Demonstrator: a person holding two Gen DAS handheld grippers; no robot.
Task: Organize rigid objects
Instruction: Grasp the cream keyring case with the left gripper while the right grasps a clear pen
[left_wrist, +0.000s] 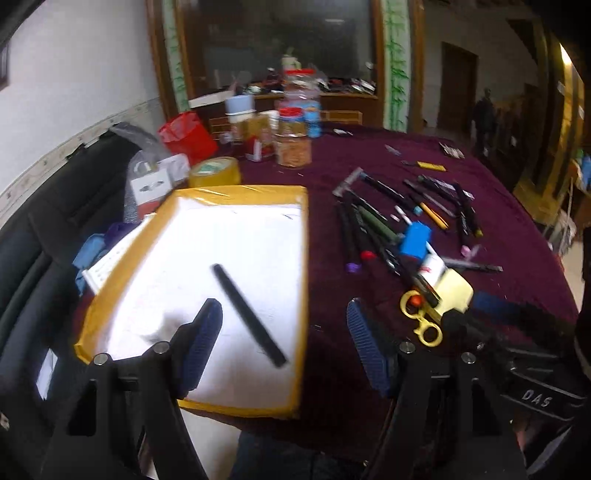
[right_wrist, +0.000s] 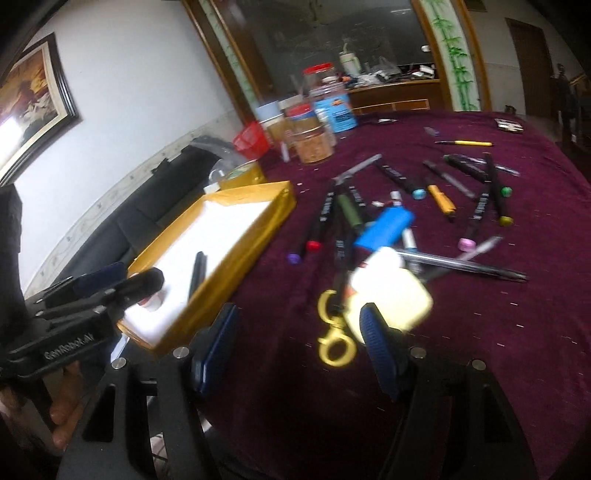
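A yellow-rimmed tray (left_wrist: 303, 258) with a white floor holds one black marker (left_wrist: 249, 315); the tray (right_wrist: 236, 254) and marker (right_wrist: 197, 271) also show in the right wrist view. My left gripper (left_wrist: 284, 347) is open and empty above the tray's near right edge. My right gripper (right_wrist: 299, 343) is open and empty, just short of the yellow-handled scissors (right_wrist: 332, 328) and a pale yellow tape dispenser (right_wrist: 391, 295). Several markers and pens (right_wrist: 406, 206) and a blue box (right_wrist: 384, 227) lie scattered on the maroon cloth.
Jars (left_wrist: 293, 136), a yellow tape roll (left_wrist: 216, 171), a red bag (left_wrist: 186, 134) and boxes crowd the table's far left. A black sofa (left_wrist: 44, 221) runs along the left wall. The left gripper's body (right_wrist: 74, 314) shows at the left of the right wrist view.
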